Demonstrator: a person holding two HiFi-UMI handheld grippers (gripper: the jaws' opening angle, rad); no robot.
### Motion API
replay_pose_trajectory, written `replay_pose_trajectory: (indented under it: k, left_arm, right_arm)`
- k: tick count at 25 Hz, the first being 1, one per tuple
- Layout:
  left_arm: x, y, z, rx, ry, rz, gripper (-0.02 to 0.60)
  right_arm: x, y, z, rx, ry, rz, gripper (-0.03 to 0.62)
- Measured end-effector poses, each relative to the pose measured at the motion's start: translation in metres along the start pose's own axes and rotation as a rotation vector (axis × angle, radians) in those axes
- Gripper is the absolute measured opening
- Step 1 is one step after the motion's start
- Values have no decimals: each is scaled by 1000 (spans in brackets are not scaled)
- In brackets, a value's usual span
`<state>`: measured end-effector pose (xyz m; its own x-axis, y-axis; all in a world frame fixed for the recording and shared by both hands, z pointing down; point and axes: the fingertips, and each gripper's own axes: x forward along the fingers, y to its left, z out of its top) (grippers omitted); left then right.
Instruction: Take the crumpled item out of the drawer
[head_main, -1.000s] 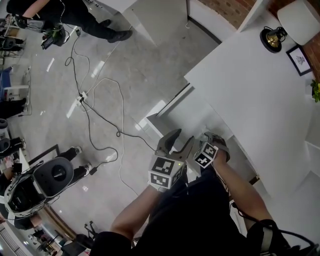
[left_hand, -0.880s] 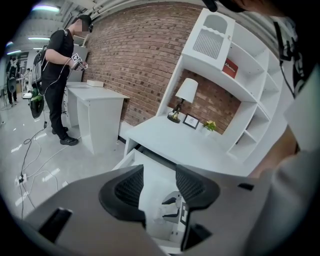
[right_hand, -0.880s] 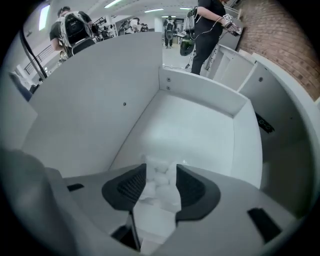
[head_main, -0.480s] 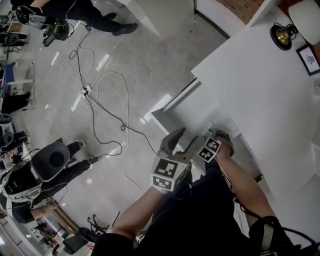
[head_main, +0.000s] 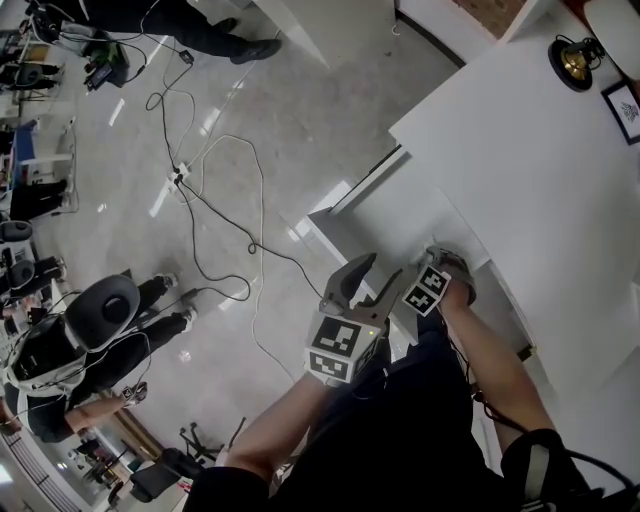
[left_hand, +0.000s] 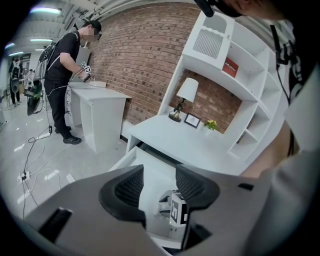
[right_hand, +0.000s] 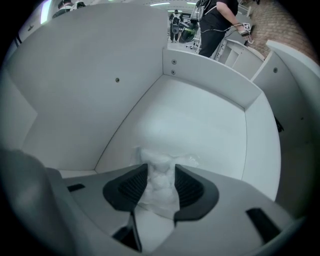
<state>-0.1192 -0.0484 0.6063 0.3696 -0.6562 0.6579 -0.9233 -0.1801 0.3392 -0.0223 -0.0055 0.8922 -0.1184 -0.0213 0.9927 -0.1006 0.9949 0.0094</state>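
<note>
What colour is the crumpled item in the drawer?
The crumpled item is white; right gripper view shows it best.

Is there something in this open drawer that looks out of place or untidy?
Yes. A crumpled white wad lies on the floor of the white drawer, the only loose thing seen there. The right gripper has its jaws closed on it.

1. Crumpled item (right_hand: 156, 161): its lower half disappears behind the right gripper's (right_hand: 161, 169) fingers (right_hand: 131, 189).
2. In the head view those fingers are out of sight under the marker cube (head_main: 428, 288), down in the drawer (head_main: 388, 215). The item is hidden there too.
3. The drawer's rear runs under the table (head_main: 520, 150), unseen.
4. The left gripper's (left_hand: 160, 170) fingers (left_hand: 129, 189) cover most of the right gripper.
5. Framed picture (left_hand: 191, 120) on the table: too small to read.
</note>
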Motion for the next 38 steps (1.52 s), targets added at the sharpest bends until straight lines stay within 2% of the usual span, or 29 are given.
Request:
replay_pose_trajectory:
  k: [1, 3, 4, 11, 17, 31, 38]
  left_arm:
    - [-1, -1, -1, 1, 0, -1, 199]
    - [-3, -3, -2, 3, -2, -3, 199]
    - [-4, -4, -1, 4, -4, -3, 199]
    - [-16, -14, 9, 21, -42, -10, 199]
    - [-30, -23, 16, 37, -62, -10, 198]
    - [-41, -34, 56, 69, -133, -12, 198]
    - [-50, -38, 73, 80, -162, -12, 198]
  right_arm:
    - [-1, 1, -1, -6, 0, -1, 156]
    - [-4, 4, -2, -11, -5, -1, 20]
    - [-5, 7, -2, -10, -11, 3, 12]
    - [-27, 13, 4, 26, -70, -18, 5]
    - [-67, 9, 19, 106, -173, -48, 5]
    - [-157, -28, 40, 258, -370, -122, 3]
    - [-223, -55, 66, 323, -507, -179, 3]
